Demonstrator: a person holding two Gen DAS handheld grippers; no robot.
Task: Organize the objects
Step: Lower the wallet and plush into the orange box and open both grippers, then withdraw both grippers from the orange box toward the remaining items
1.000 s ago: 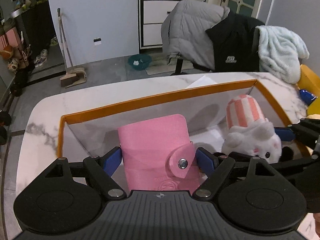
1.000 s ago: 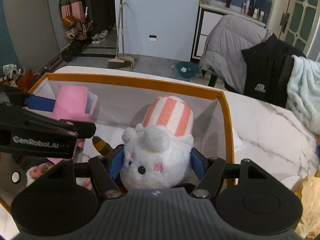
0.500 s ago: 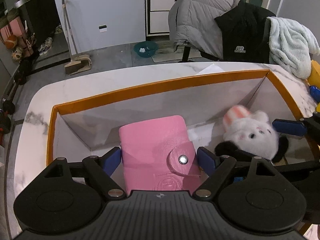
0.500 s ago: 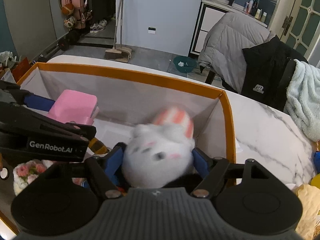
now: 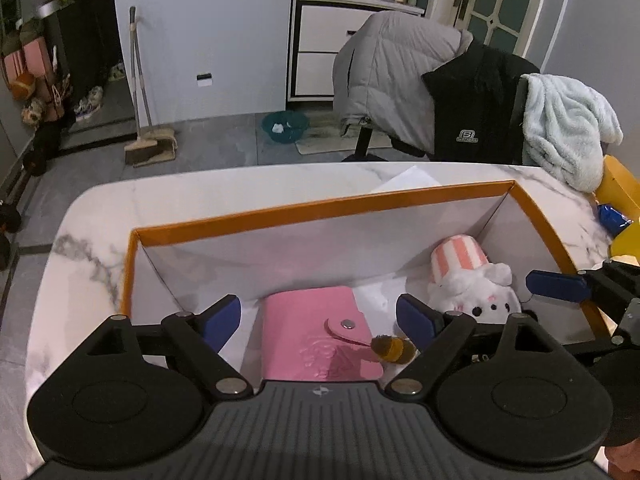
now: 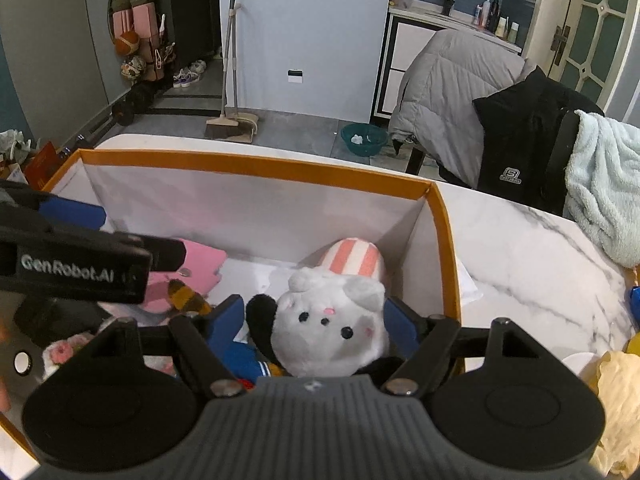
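Two items lie in the orange box [image 5: 320,210]: pink wallet [image 5: 316,340] at 6 o'clock, plush toy [image 6: 332,320] at 3. Left gripper [image 5: 318,316] spread apart, empty; right gripper [image 6: 316,320] likewise, flanking toy. Placement seemingly done; next, withdraw upward.

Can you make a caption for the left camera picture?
Open left gripper above flat pink snap wallet inside orange-rimmed cardboard box.

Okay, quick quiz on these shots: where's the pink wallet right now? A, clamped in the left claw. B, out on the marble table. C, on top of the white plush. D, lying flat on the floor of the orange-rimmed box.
D: the pink wallet lies flat on the box floor, with the left claw open above it, blue pads clear of its edges.
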